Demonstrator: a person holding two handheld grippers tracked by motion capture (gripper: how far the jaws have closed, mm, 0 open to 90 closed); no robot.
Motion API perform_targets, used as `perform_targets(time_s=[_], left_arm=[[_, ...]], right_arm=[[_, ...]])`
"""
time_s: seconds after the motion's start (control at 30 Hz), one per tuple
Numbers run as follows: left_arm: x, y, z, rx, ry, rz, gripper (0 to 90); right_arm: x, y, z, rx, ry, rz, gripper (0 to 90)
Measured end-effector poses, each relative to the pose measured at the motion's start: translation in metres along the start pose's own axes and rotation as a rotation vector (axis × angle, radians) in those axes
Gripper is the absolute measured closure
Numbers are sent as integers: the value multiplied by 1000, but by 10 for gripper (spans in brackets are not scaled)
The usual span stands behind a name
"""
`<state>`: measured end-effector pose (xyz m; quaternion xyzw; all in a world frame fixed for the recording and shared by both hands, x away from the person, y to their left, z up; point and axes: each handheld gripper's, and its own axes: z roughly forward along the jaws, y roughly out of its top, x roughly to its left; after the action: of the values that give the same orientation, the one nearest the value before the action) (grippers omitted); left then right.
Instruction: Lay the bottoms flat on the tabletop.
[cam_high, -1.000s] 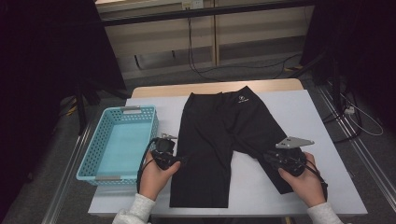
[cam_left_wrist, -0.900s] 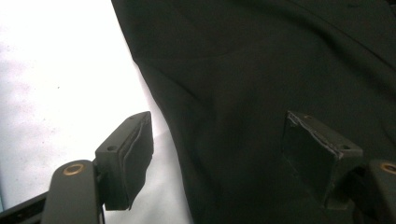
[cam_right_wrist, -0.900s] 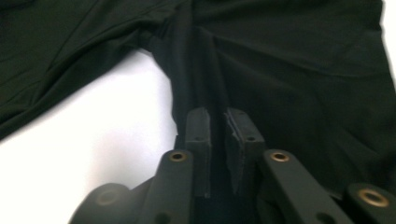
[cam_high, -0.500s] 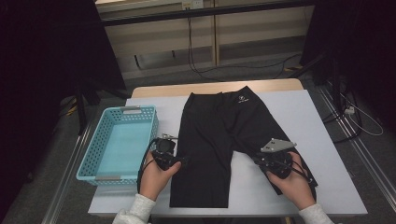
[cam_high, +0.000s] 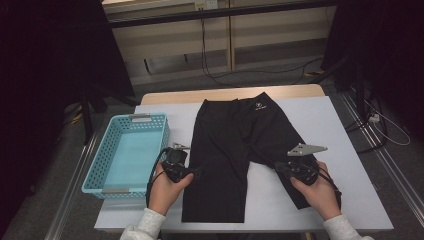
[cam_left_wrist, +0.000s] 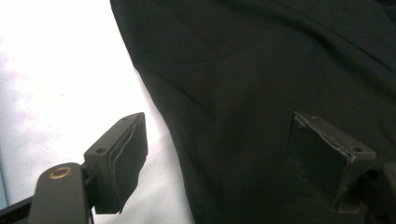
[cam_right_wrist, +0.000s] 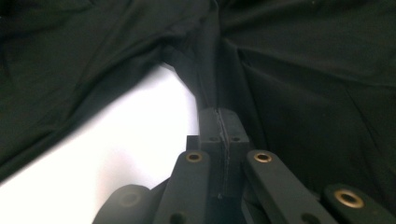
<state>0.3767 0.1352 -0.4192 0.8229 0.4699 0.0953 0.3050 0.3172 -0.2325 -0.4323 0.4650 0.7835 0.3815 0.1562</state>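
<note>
Black shorts (cam_high: 235, 145) lie flat on the white table (cam_high: 330, 125), waistband far, legs toward me. My left gripper (cam_high: 196, 173) rests at the outer edge of the left leg. In the left gripper view its jaws (cam_left_wrist: 217, 140) straddle that edge of the shorts (cam_left_wrist: 257, 70) without pinching it; they stand open and have just been opening wider. My right gripper (cam_high: 278, 167) sits at the inner edge of the right leg. In the right gripper view its jaws (cam_right_wrist: 218, 114) have just closed and pinch a fold of the shorts (cam_right_wrist: 303, 70).
A light blue plastic basket (cam_high: 100, 167) stands empty at the table's left side, close to my left hand. Bare white table (cam_right_wrist: 116, 140) shows between the two legs. Cables run over the floor beyond the table's far edge.
My right hand has shifted a little to the left onto the inner edge of the right leg. The left hand has stayed where it was.
</note>
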Motion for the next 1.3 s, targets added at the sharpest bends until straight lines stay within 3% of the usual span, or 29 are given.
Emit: perform_targets(time_s=[0.2, 0.33, 0.4, 0.5, 0.57, 0.77, 0.87, 0.97, 1.23, 1.3], left_arm=[[0, 0, 0, 4, -1, -6, 203], [-1, 0, 1, 6, 0, -3, 203], [-1, 0, 2, 7, -3, -5, 204], [0, -1, 2, 13, 0, -8, 205], [0, -1, 2, 11, 1, -9, 205], [-2, -1, 2, 12, -1, 0, 205], [-2, -1, 2, 14, 1, 2, 206], [-2, 0, 1, 8, -2, -4, 206], [-2, -1, 2, 11, -4, 4, 204], [-3, -1, 1, 7, -8, 5, 202]], right_arm=[[16, 6, 0, -4, 95, -19, 900], [21, 7, 8, 21, 87, -39, 893], [18, 6, 9, 8, 95, -21, 866], [10, 3, 8, 2, 75, 4, 840], [6, 1, 7, 20, 33, -12, 900], [3, -3, 7, 51, 19, -20, 896], [5, -1, 5, 34, -7, -34, 795], [2, -2, 2, 29, -73, -60, 768], [-19, -8, -9, 24, -119, -1, 656], [-25, -11, -14, 15, -150, 10, 574]])
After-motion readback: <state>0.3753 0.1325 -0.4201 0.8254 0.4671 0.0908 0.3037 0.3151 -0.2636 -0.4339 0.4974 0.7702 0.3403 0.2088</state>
